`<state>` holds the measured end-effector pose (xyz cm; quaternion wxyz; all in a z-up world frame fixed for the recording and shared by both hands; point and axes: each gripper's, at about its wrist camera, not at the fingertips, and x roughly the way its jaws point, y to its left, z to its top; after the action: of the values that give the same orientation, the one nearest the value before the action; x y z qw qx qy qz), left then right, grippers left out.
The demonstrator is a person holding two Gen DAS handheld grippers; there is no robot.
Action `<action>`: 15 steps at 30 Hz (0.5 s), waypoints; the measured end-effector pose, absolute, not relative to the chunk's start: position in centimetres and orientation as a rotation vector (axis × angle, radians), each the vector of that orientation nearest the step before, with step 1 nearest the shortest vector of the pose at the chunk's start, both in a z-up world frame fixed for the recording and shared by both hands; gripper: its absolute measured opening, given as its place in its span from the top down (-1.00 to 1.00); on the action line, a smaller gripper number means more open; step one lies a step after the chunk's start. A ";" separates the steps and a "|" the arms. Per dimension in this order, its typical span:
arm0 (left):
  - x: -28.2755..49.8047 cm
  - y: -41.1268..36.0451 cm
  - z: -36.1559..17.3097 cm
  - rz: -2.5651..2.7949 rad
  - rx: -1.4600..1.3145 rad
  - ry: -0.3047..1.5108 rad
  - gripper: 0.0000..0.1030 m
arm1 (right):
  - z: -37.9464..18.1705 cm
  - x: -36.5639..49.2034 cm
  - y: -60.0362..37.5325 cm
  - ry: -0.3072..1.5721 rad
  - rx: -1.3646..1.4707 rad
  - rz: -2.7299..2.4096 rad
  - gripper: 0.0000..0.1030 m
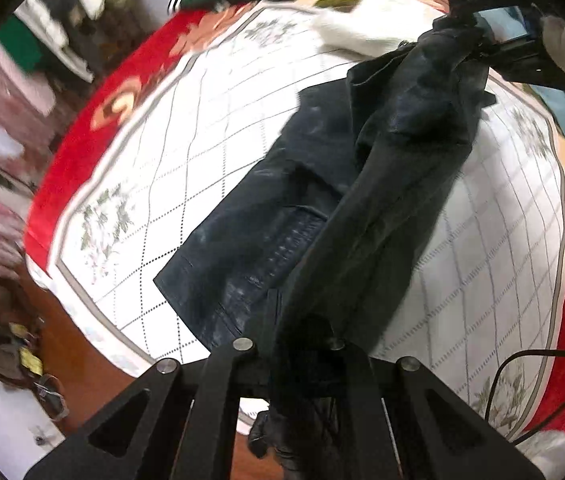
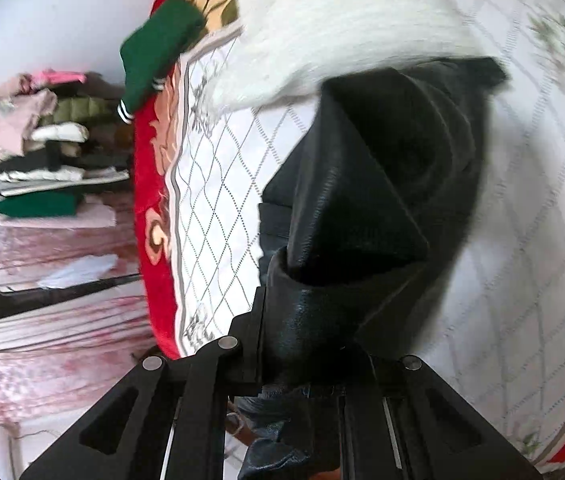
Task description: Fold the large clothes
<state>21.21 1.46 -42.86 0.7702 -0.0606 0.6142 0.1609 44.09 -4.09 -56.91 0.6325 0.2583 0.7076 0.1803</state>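
while both tongs grip it, one dark leather-like jacket point(image 1: 282, 200) hangs stretched between them above the bed. the left gripper point(image 1: 294, 344) is clenched on a bunched edge of the garment, which rises straight ahead of its fingers in a long fold toward the right gripper point(image 1: 478, 52), seen far ahead and to the right in the left wrist view, also pinching the cloth. in the right wrist view the right gripper point(image 2: 302, 348) is closed on a thick wad of the same jacket point(image 2: 362, 200), which bulges up directly in front of its fingers and hides much of the scene. the lower part of the jacket lies spread on the white quilted bedcover point(image 1: 210, 128), ahead and slightly left of the left gripper. one red floral blanket point(image 1: 94, 120) borders the cover. one white knitted garment point(image 2: 330, 28) lies beyond the jacket, far ahead of the right gripper, and one folded green garment point(image 2: 158, 48) rests farther off to its left. one stack of folded clothes point(image 2: 50, 160) sits well left of the right gripper. one black cable point(image 1: 530, 380) curls just right of the left gripper.
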 end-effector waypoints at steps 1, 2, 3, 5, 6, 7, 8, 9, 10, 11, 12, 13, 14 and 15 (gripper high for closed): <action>21.3 2.8 -43.5 0.350 -0.168 1.339 0.91 | -57.4 44.7 -1.9 1.632 0.553 0.405 0.75; 21.4 3.9 -43.9 0.349 -0.195 1.346 0.88 | -58.4 44.7 -1.0 1.643 0.526 0.394 0.75; 21.6 5.1 -44.8 0.342 -0.225 1.364 0.85 | -59.0 45.1 0.7 1.657 0.491 0.385 0.75; 22.0 7.4 -46.8 0.331 -0.282 1.400 0.76 | -60.8 46.0 4.1 1.689 0.421 0.354 0.73; 22.1 8.6 -47.9 0.327 -0.324 1.416 0.71 | -62.1 46.5 5.5 1.715 0.391 0.339 0.69; 22.1 9.9 -49.3 0.326 -0.362 1.441 0.55 | -63.4 46.9 6.8 1.744 0.368 0.331 0.60; 22.2 10.8 -50.3 0.325 -0.389 1.461 0.37 | -64.5 47.1 7.2 1.762 0.356 0.333 0.51; 22.2 11.8 -51.3 0.321 -0.416 1.481 0.31 | -65.5 47.4 8.1 1.781 0.349 0.347 0.32; 22.1 12.8 -52.0 0.304 -0.460 1.488 0.23 | -66.1 47.5 8.3 1.798 0.348 0.366 0.12; 21.9 13.7 -52.2 0.295 -0.501 1.485 0.12 | -66.4 47.5 8.8 1.805 0.352 0.405 0.01; 21.7 14.4 -52.1 0.291 -0.530 1.475 0.06 | -66.3 47.6 9.1 1.800 0.355 0.448 -0.09; 21.4 15.1 -51.7 0.299 -0.551 1.462 -0.15 | -65.5 47.5 8.9 1.778 0.372 0.517 -0.10; 21.1 15.5 -51.4 0.310 -0.555 1.457 -0.33 | -65.3 47.5 8.4 1.762 0.390 0.559 -0.10; 20.8 15.8 -51.0 0.317 -0.567 1.453 -0.42 | -64.5 47.3 7.5 1.744 0.427 0.601 -0.10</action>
<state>20.81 15.81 -51.03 0.6996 -0.2547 0.6523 0.1424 47.26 7.50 -64.47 0.5845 0.1830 0.7474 0.2575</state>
